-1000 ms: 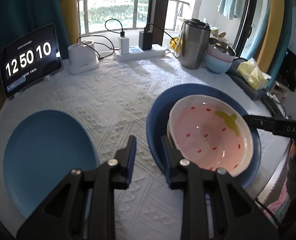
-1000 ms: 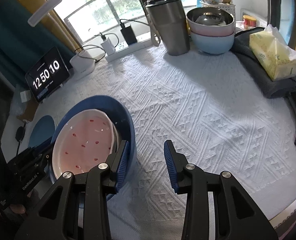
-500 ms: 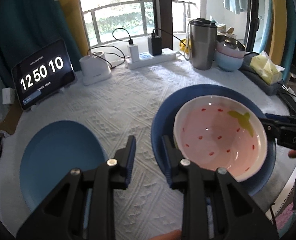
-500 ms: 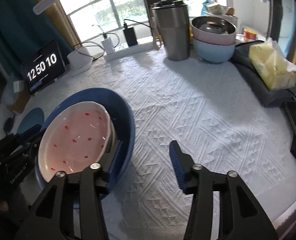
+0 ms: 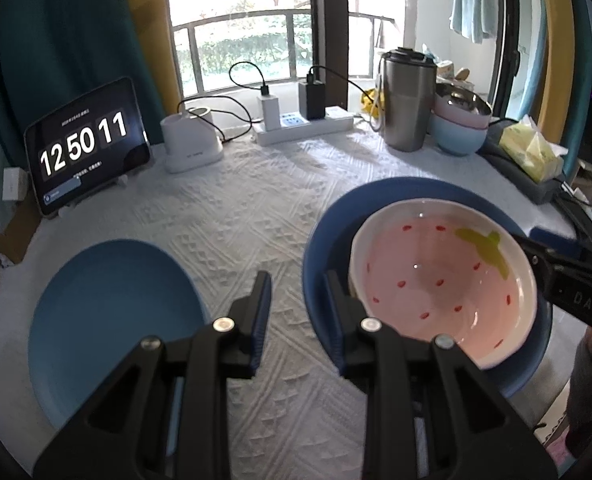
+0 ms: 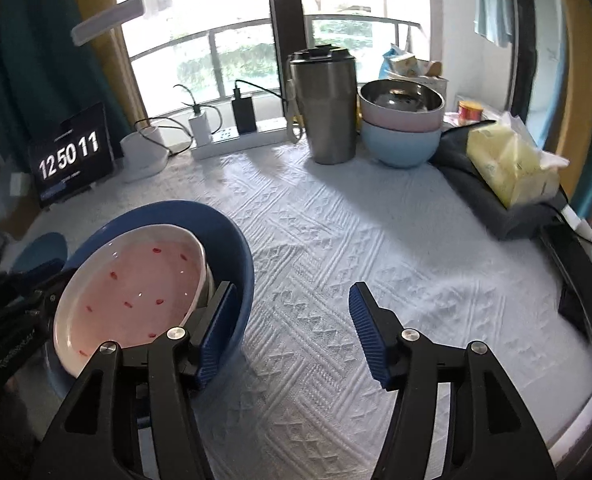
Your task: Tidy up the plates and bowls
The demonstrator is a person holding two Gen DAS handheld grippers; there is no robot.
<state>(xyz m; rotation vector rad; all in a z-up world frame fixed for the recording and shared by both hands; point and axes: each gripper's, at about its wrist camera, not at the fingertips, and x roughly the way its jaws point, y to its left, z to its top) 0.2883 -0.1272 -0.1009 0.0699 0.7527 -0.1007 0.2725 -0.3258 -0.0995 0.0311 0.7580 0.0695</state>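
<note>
I hold both grippers low over the white textured tablecloth, where a pink strawberry-pattern bowl sits tilted inside a dark blue dish on the near right of the table. A second, paler blue plate lies flat on the near left, well apart from the pair.

My left gripper stands partly open, holding nothing; its right-hand finger appears to reach past the dish's near-left rim, toward the bowl's edge, though I cannot tell whether it touches either. My right gripper is spread wide and empty, its left-hand finger close against the dish's opposite rim, its other finger over bare cloth.

I judge the bowl to be glazed ceramic: stiff, fairly heavy for its thin lip, slick under the ribbed blue pads and liable to chip if it knocks the dish. The rim is the only place to take it, pinched wall-between-fingers at the raised side. The dish looks smooth and shallow-walled, so I would also grip it at the rim.

At the far right, stacked pink and blue bowls stand beside a steel tumbler, a likely home for the bowl.
</note>
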